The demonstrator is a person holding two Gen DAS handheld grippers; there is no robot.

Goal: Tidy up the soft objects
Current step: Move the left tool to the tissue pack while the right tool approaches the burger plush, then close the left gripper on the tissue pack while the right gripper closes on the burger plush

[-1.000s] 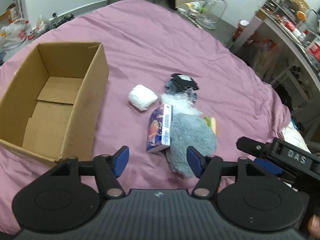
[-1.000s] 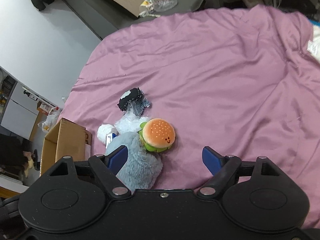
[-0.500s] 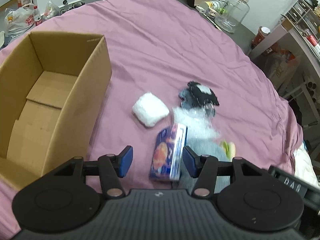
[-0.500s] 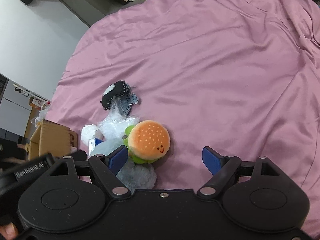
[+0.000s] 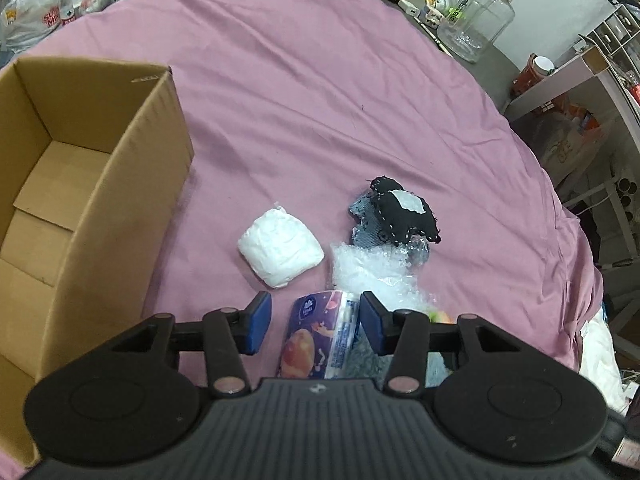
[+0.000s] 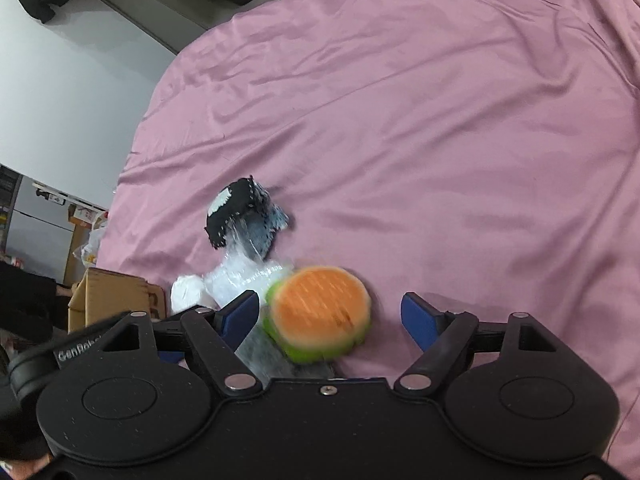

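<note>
Purple tissue pack (image 5: 316, 332) between closing left jaws, untouched; burger plush (image 6: 320, 312) between closing right jaws.

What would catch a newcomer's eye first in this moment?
Probably the orange-and-green burger plush, blurred, between the right claw's open jaws on the pink bedspread. Next, the printed tissue pack between the left claw's closing jaws, which are not yet pressing it, and the empty cardboard box at left.

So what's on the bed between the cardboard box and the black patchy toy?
In the left wrist view, a white wrapped bundle lies between the cardboard box and the black patchy toy; only pink bedcover otherwise.
</note>
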